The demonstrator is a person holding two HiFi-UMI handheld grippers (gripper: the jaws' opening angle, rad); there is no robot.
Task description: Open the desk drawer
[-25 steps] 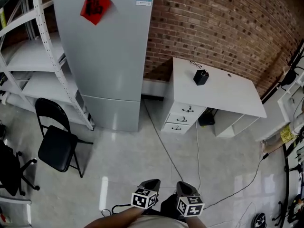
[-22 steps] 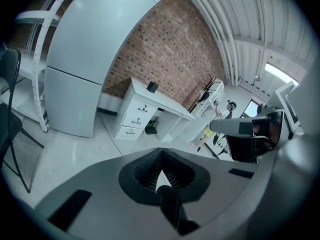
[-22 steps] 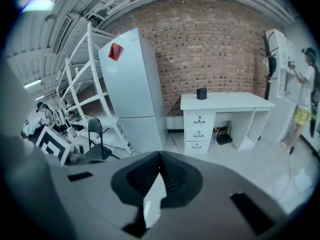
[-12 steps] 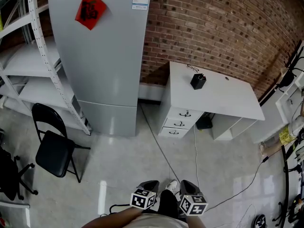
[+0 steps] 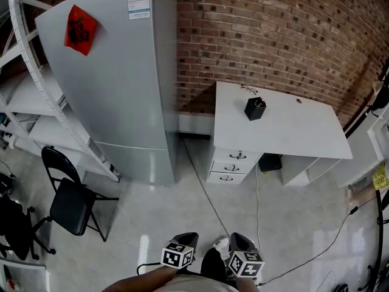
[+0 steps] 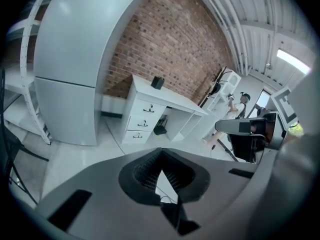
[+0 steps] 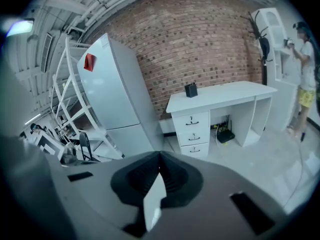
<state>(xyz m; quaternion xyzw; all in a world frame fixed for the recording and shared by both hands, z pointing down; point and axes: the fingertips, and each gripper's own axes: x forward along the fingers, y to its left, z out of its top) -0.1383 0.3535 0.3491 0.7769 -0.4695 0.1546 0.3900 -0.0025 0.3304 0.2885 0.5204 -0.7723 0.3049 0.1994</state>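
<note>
The white desk (image 5: 285,129) stands against the brick wall, with a stack of three shut drawers (image 5: 233,166) under its left end. Each drawer front has a small dark handle. Both grippers hang low at the bottom of the head view, well short of the desk: the left gripper (image 5: 186,239) and the right gripper (image 5: 240,242), side by side. The left gripper view shows the drawers (image 6: 142,122) far off beyond shut jaws (image 6: 161,154). In the right gripper view, the drawers (image 7: 193,133) are also distant past shut jaws (image 7: 160,158). Nothing is held.
A tall grey fridge (image 5: 115,84) stands left of the desk, with metal shelving (image 5: 36,102) and a black folding chair (image 5: 70,199) further left. A black box (image 5: 255,108) sits on the desk. Cables (image 5: 209,199) cross the floor. A person (image 7: 305,69) stands at the far right.
The view has moved forward and turned: the fridge looms larger at the left and the desk sits nearer the middle. Both grippers stay low and shut.
</note>
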